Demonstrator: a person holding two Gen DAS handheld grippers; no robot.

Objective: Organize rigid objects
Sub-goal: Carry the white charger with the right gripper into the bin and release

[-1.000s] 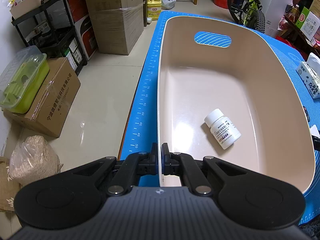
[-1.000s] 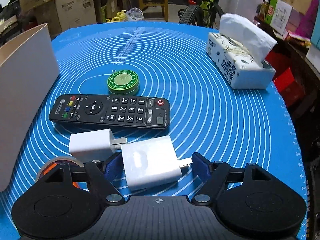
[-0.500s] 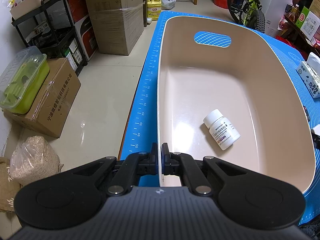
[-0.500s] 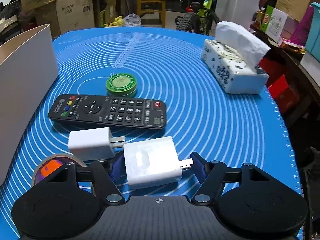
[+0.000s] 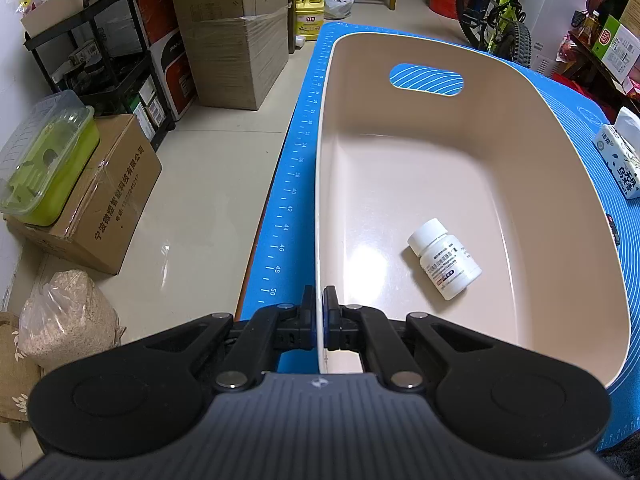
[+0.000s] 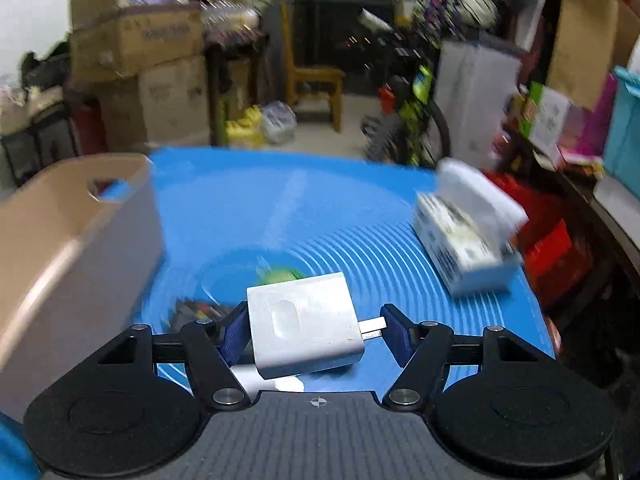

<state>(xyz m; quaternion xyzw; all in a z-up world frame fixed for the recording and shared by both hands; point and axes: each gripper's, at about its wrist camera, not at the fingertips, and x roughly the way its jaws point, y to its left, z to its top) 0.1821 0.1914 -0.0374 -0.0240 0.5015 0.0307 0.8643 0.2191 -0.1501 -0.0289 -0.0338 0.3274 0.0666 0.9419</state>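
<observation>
My left gripper (image 5: 319, 316) is shut on the near left rim of a beige plastic bin (image 5: 540, 128) that stands on the blue mat. A white pill bottle (image 5: 444, 258) lies on its side inside the bin. My right gripper (image 6: 312, 330) is shut on a white wall charger (image 6: 304, 324), its prongs pointing right, and holds it above the blue mat (image 6: 248, 216). Below it, blurred, are a black remote (image 6: 196, 310), a green round tin (image 6: 280, 274) and a second white charger (image 6: 264, 378). The bin (image 6: 72, 240) is to the left.
A tissue box (image 6: 464, 236) stands on the mat's right side; it also shows at the right edge of the left wrist view (image 5: 620, 156). Left of the table are the floor, cardboard boxes (image 5: 100, 196) and a shelf cart. A bicycle and a chair stand behind.
My right gripper has lifted the white charger off the mat and tilted up, so the view now blurs and shows the room. The left gripper and bin have not moved.
</observation>
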